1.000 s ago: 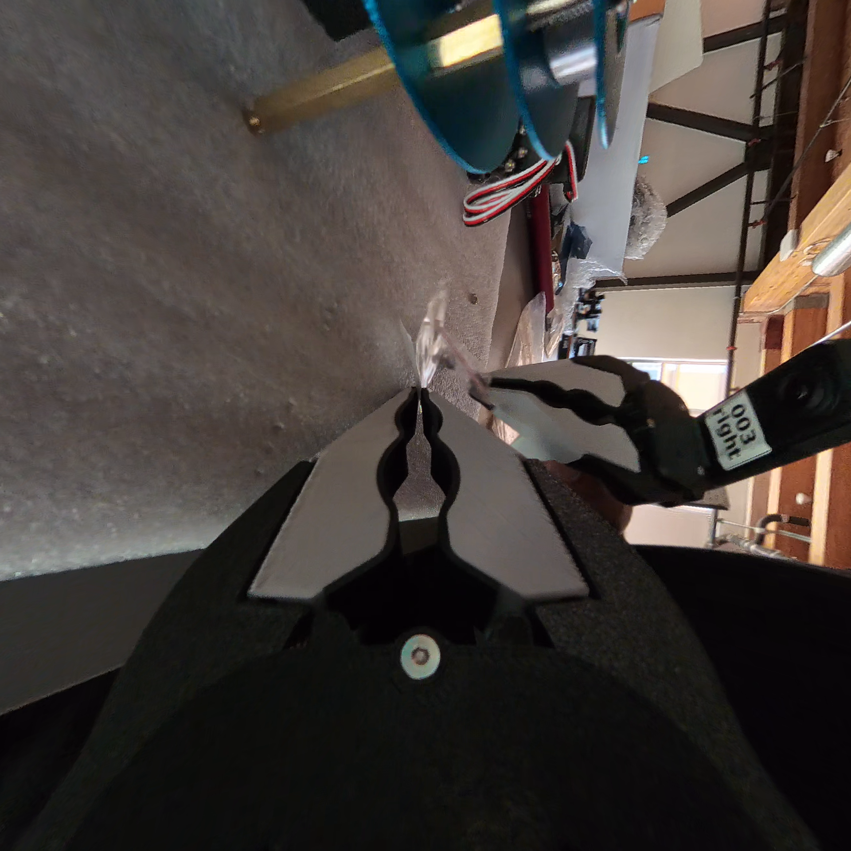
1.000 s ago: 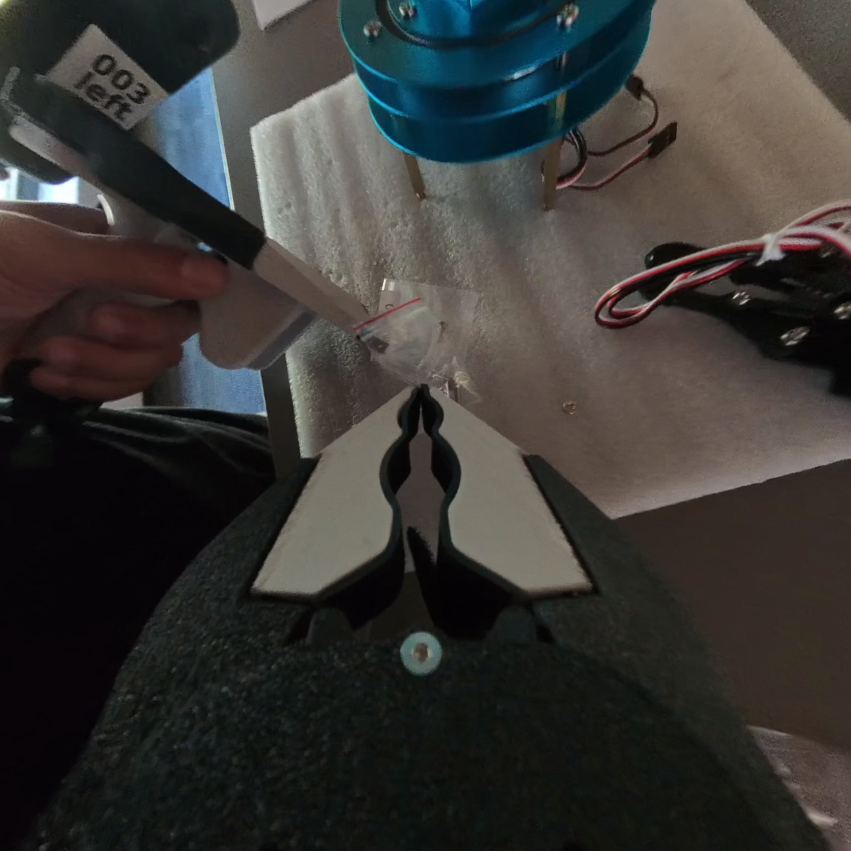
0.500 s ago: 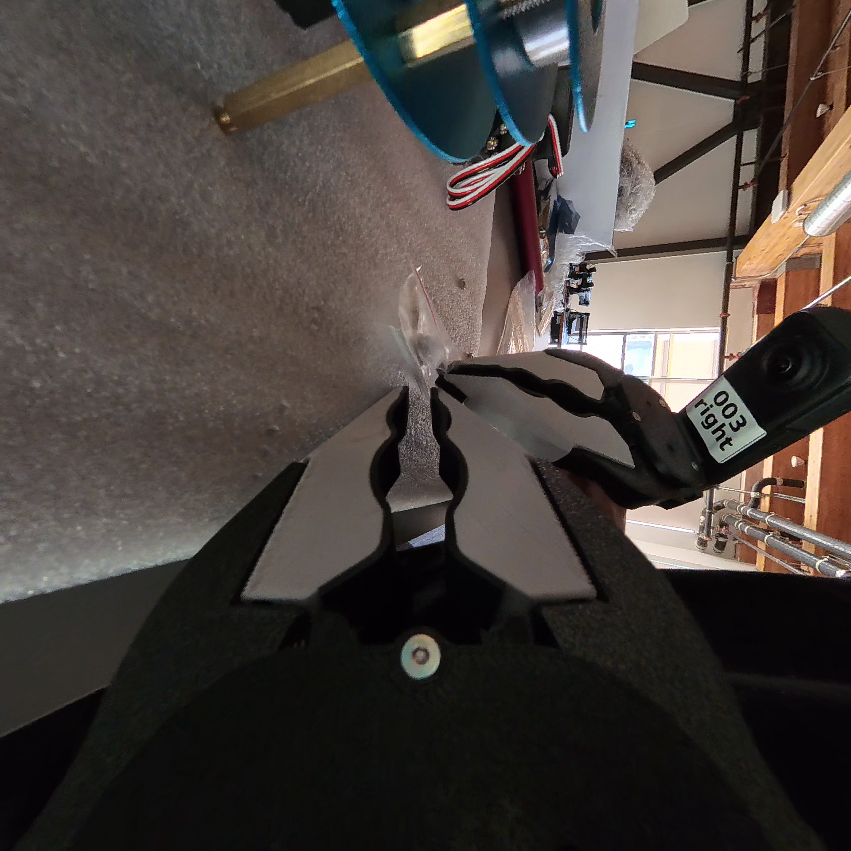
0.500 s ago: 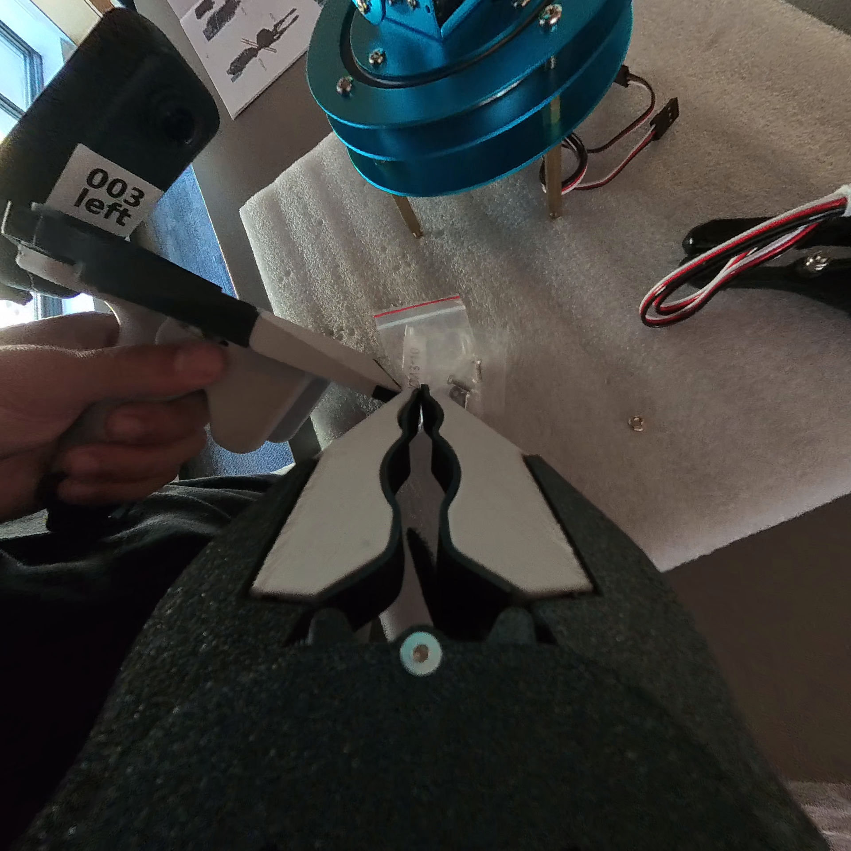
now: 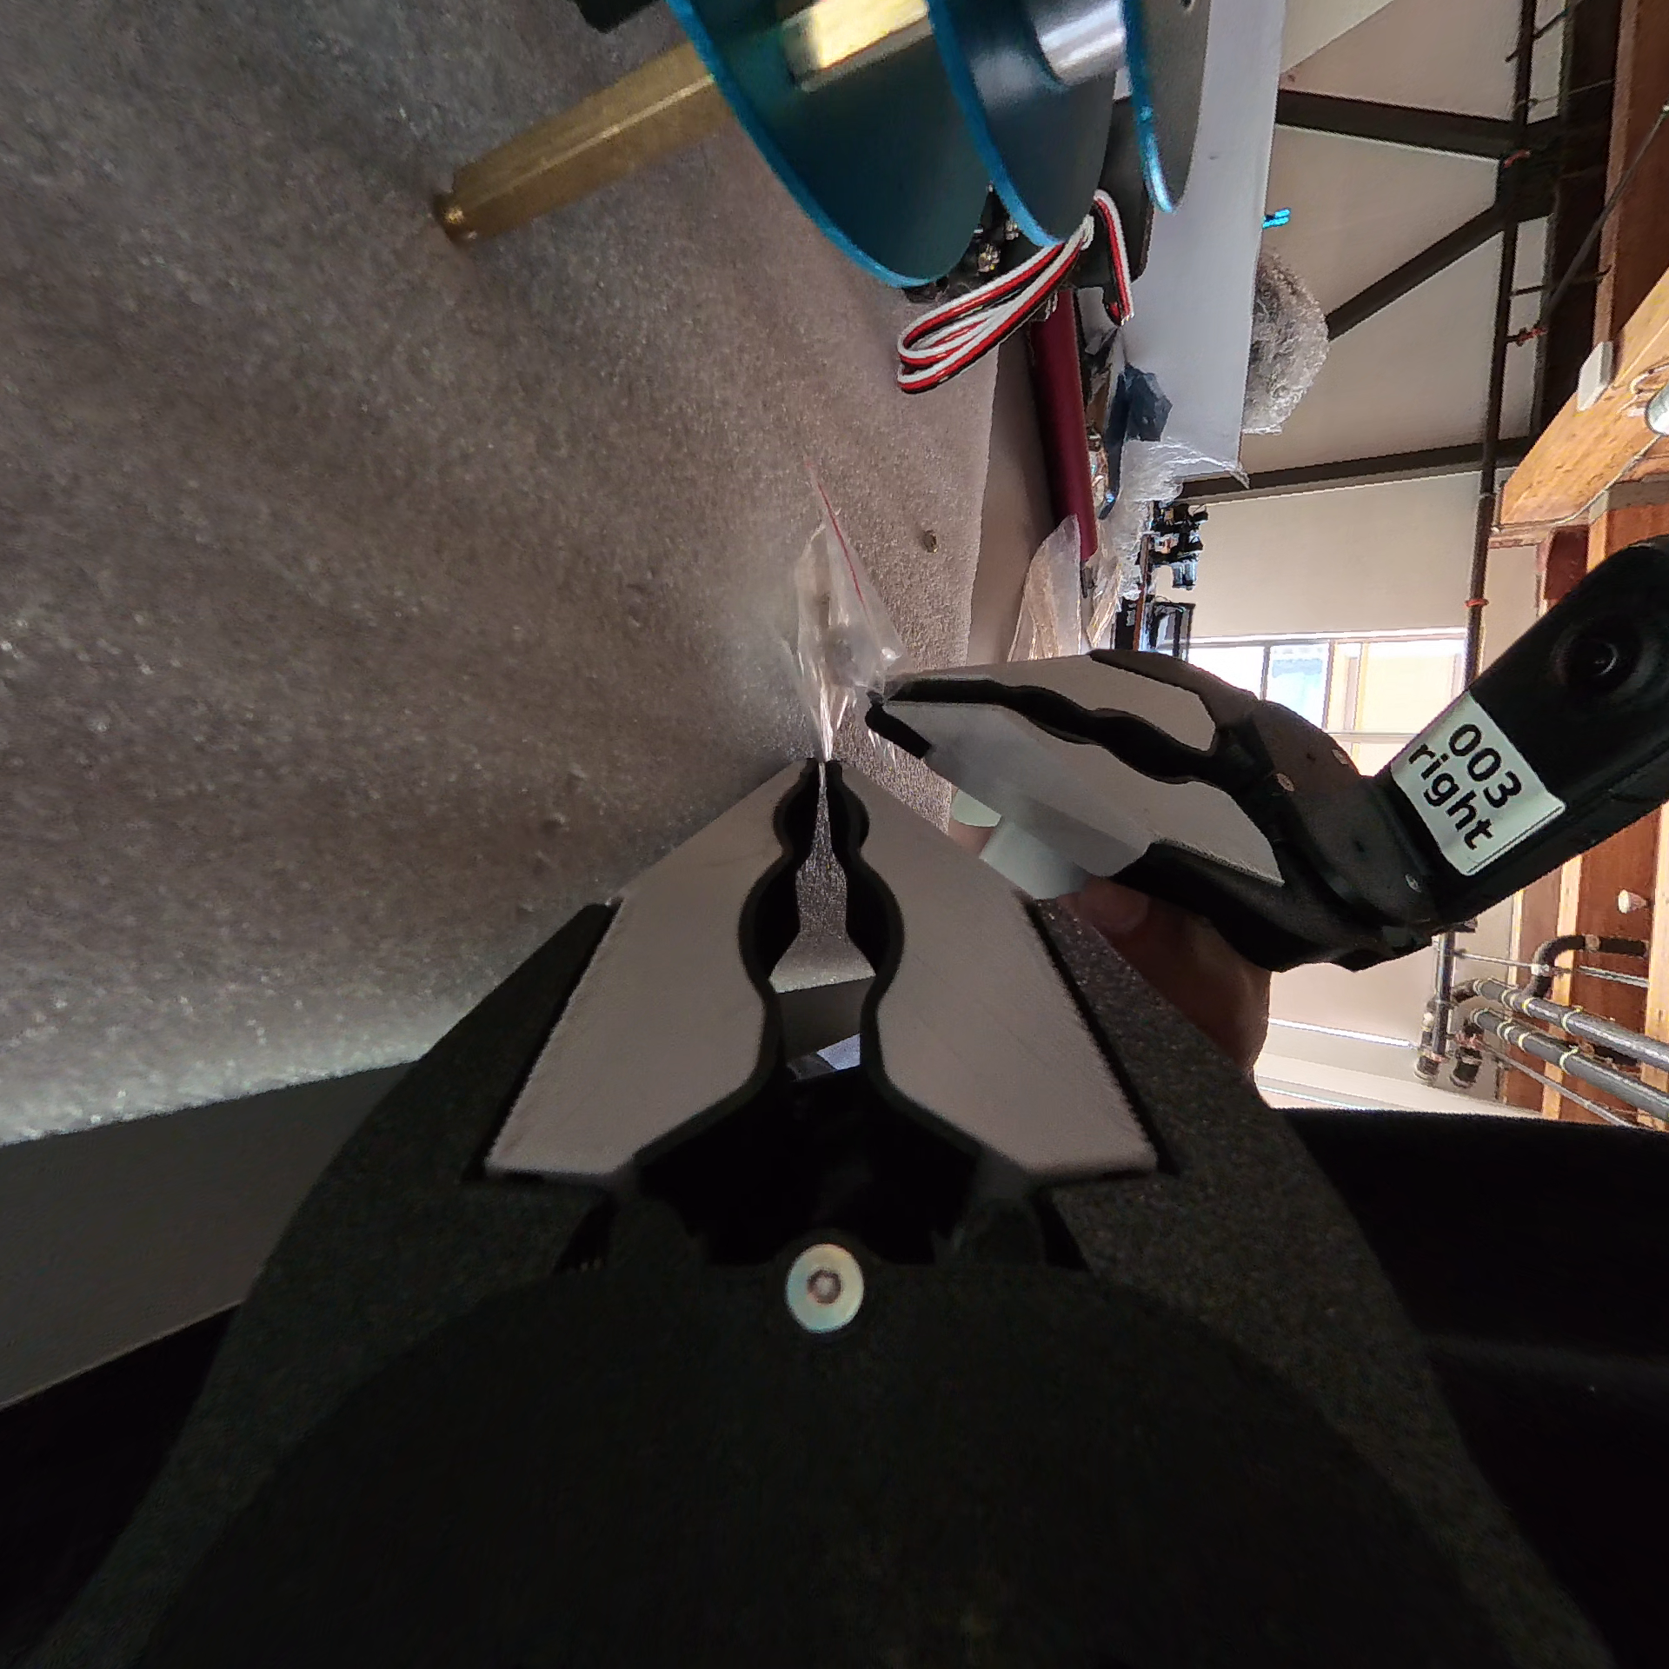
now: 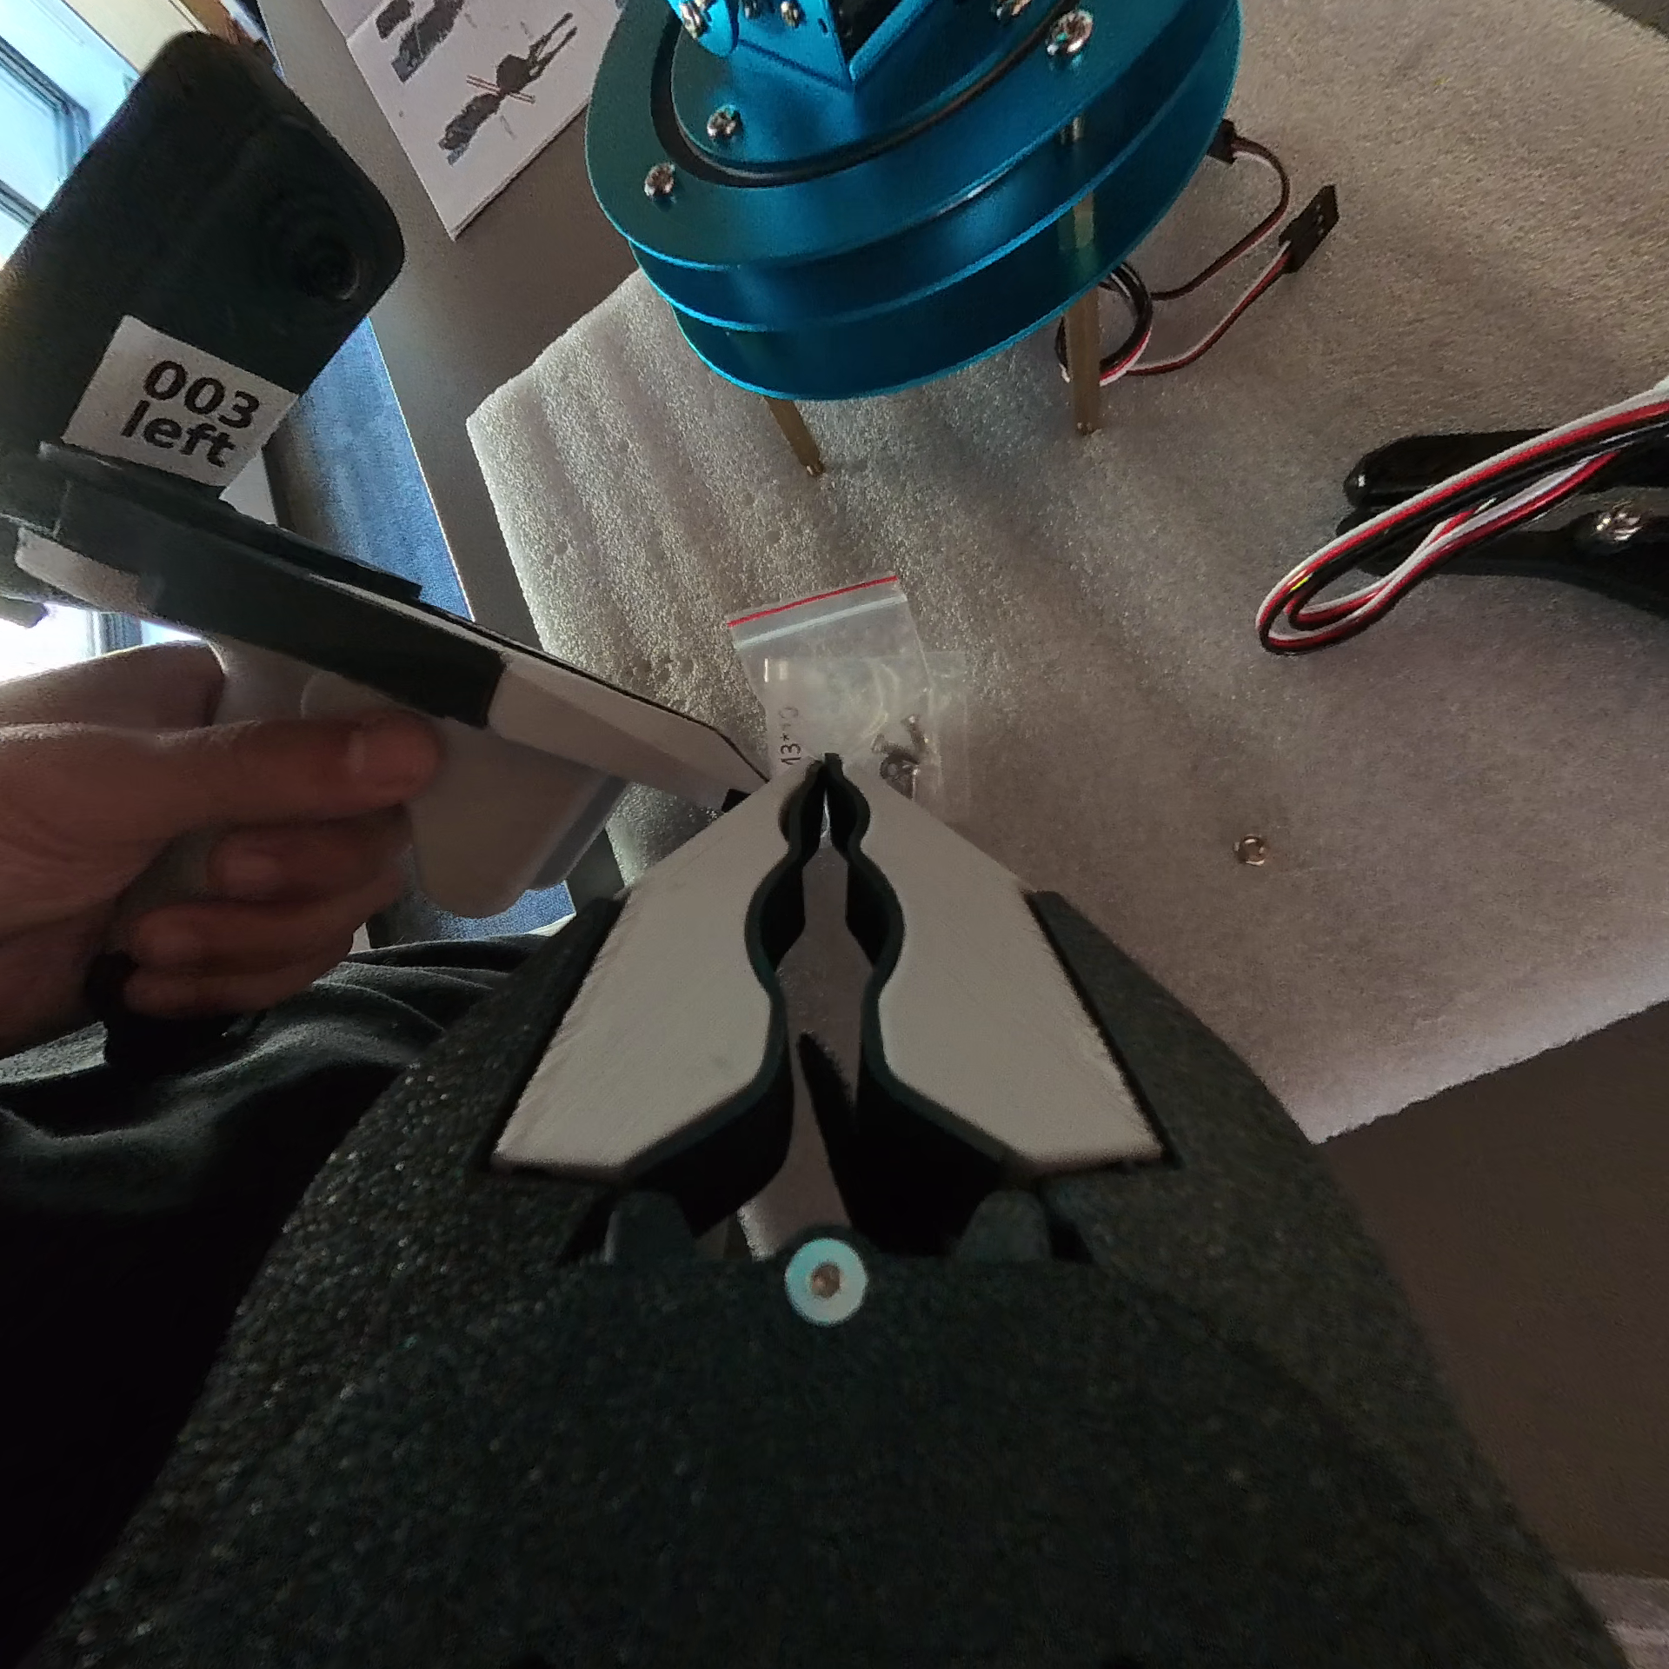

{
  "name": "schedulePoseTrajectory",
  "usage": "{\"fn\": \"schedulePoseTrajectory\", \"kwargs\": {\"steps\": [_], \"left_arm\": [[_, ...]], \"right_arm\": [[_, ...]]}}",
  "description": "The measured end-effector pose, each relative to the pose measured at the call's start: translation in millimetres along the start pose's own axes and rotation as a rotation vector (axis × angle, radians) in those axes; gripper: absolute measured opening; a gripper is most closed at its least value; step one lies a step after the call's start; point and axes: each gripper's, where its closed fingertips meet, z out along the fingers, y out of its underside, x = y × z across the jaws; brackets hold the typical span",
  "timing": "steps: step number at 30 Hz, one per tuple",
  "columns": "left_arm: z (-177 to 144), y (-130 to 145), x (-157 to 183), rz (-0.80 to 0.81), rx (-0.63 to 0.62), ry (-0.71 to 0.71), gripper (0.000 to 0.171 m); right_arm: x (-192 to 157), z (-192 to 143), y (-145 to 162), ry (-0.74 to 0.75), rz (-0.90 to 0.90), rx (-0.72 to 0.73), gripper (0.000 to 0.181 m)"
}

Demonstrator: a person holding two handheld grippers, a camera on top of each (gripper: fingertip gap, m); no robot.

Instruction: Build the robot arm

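A small clear zip bag with a red strip at its far end holds several small screws. It hangs just above the white foam mat. My right gripper is shut on the bag's near edge. My left gripper is shut on the bag's near corner, right beside the other. In the right wrist view the left gripper comes in from the left, held by a hand. In the left wrist view the right gripper comes in from the right.
A blue round stacked base on brass standoffs stands on the mat beyond the bag. Red, white and black servo wires with a black part lie to the right. A small loose washer lies on the mat. A printed sheet lies at the back left. Less than 4 cm separates the two grippers' tips.
The left gripper let go of the bag, then shut again on its near corner. The bag turned so its red strip points away. Both grippers drew back a little from the blue base.
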Motion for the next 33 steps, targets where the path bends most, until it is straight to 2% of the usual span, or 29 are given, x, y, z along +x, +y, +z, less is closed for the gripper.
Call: {"fn": "schedulePoseTrajectory", "kwargs": {"steps": [14,17,20,23,27,30,33], "left_arm": [[-0.5,1.1,0.4,0.015,0.002,-0.009,0.001],[-3.5,2.8,0.8,0.041,-0.022,-0.016,0.0],[-12.3,-2.4,-0.3,0.091,-0.02,-0.042,0.0],[-19.1,-6.4,-1.3,0.122,-0.023,-0.049,0.0],[-23.5,-6.6,-5.3,0.216,-0.067,-0.083,0.0],[-25.8,-6.4,-1.8,0.276,-0.1,-0.082,0.0],[-28.7,-8.1,4.6,0.405,-0.112,-0.089,0.0]], "right_arm": [[-0.4,-1.4,1.0,-0.014,-0.013,-0.001,0.0],[1.8,-20.0,-0.3,-0.005,-0.041,-0.017,0.0],[47.3,-73.6,-14.1,0.178,-0.093,0.039,0.0],[99.0,-115.5,-2.7,0.323,-0.154,0.018,0.0],[141.4,-118.7,40.7,0.425,-0.264,-0.14,0.0],[143.1,-111.5,46.6,0.402,-0.213,-0.124,0.006],[125.2,-115.1,22.3,0.349,-0.147,0.004,0.02]]}}
